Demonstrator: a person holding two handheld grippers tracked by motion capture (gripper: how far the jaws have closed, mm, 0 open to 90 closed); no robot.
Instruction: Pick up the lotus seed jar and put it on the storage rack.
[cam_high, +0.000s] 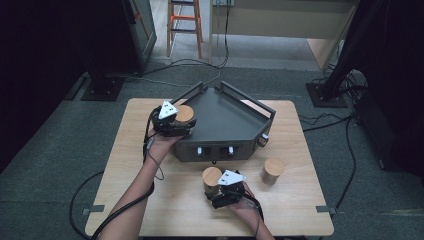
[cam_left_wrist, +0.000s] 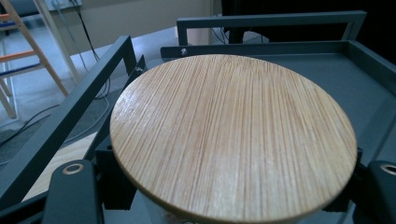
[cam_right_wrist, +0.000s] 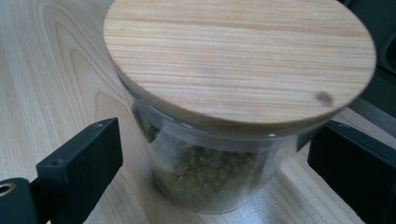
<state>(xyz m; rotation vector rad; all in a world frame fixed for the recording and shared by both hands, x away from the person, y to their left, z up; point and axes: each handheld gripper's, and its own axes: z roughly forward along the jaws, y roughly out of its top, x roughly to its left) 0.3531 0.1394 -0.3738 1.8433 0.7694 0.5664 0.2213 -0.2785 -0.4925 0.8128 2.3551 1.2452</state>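
Note:
A glass jar with a round wooden lid (cam_left_wrist: 233, 135) sits between the jaws of my left gripper (cam_high: 179, 123), which is shut on it at the left corner of the dark grey tray (cam_high: 225, 117). Whether the jar rests on the tray floor I cannot tell. A second jar (cam_right_wrist: 210, 177), holding green beans under a wooden lid (cam_right_wrist: 238, 56), stands on the table in front of the tray. My right gripper (cam_high: 220, 189) is open around it, with a gap between each black jaw and the glass. In the high view this jar (cam_high: 211, 176) is just left of the gripper's grey plate.
A third wooden-lidded jar (cam_high: 273, 170) stands on the table to the right of my right hand. The tray has raised rails (cam_left_wrist: 70, 116) on its sides and a front panel with handles. The wooden table (cam_high: 130, 165) is bare at its left; a stool and cables are on the floor beyond.

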